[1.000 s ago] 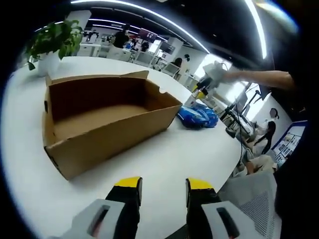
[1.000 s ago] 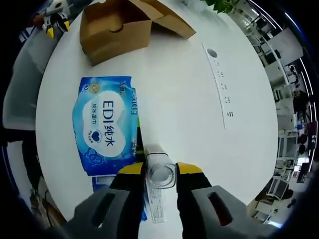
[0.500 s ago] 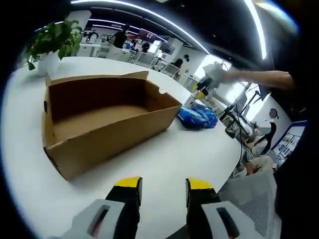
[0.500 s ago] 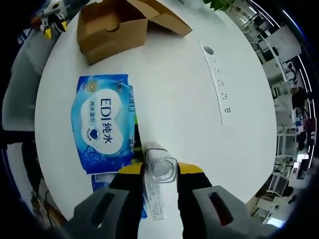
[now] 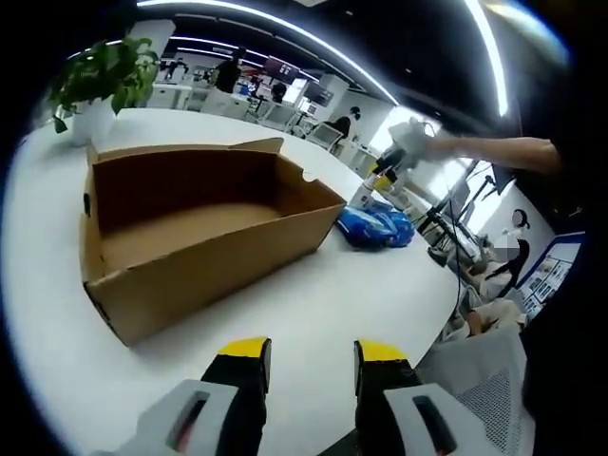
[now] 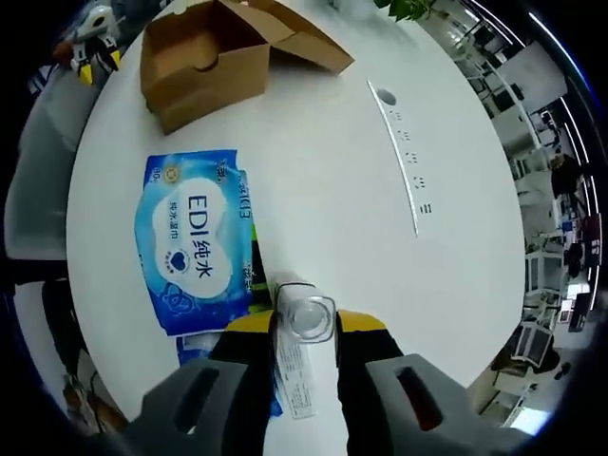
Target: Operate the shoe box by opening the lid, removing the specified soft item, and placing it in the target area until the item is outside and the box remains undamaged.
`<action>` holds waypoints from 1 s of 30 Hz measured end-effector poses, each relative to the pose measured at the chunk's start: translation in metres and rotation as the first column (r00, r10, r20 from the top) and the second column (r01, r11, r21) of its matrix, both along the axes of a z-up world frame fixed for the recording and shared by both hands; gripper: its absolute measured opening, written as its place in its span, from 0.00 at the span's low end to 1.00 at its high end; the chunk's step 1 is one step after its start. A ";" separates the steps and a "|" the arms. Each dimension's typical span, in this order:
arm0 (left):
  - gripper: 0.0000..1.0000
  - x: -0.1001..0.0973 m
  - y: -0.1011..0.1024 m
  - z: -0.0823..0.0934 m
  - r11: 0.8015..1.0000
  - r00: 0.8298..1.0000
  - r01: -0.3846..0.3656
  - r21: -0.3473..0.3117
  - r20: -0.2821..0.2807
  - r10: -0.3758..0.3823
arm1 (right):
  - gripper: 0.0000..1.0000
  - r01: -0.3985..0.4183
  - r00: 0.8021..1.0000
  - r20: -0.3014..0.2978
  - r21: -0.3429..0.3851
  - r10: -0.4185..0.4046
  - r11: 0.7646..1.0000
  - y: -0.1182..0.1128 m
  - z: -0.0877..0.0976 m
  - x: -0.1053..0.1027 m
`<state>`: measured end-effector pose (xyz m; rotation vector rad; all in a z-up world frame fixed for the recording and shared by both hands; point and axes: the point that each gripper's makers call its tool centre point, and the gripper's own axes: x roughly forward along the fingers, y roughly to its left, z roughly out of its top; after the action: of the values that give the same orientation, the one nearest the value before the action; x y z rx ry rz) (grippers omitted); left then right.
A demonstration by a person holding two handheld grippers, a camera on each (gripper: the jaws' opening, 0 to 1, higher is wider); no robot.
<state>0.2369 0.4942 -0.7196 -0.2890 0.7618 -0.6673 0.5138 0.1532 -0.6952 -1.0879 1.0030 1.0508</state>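
Note:
A brown cardboard shoe box stands open on the white table, its inside bare. My left gripper hovers open near the table's edge, short of the box, with nothing between its yellow-tipped fingers. To the right of the box lie blue wet-wipe packs. Above them a person's arm holds my right gripper. Looking down in the right gripper view, my right gripper is shut on a small clear bottle, beside the blue wipes pack. The box lies farther off, with my left gripper beyond it.
A potted plant stands behind the box at the table's far side. A long socket strip is set into the table to the right of the wipes. An office with desks and people surrounds the table.
The right gripper view has drawn back a little from the table with the bottle still held; the pack and box look slightly smaller. The left gripper view is unchanged.

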 end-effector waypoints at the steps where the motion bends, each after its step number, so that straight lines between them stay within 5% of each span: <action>1: 0.35 0.000 0.000 0.000 1.000 1.000 0.000 0.000 0.000 0.000 | 0.23 -0.001 1.000 -0.003 0.000 0.001 1.000 0.000 0.000 -0.001; 16: 0.35 0.001 0.001 0.001 1.000 1.000 -0.005 -0.002 0.004 0.005 | 0.24 -0.023 1.000 -0.005 -0.005 0.023 1.000 0.003 0.008 0.004; 30: 0.35 0.000 0.001 0.001 1.000 1.000 -0.004 -0.003 0.005 0.004 | 0.18 -0.172 0.984 -0.064 -0.079 0.167 0.982 0.003 0.006 -0.001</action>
<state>0.2371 0.4949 -0.7185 -0.2916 0.7554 -0.6649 0.5124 0.1567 -0.6897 -1.2348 1.0214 1.1918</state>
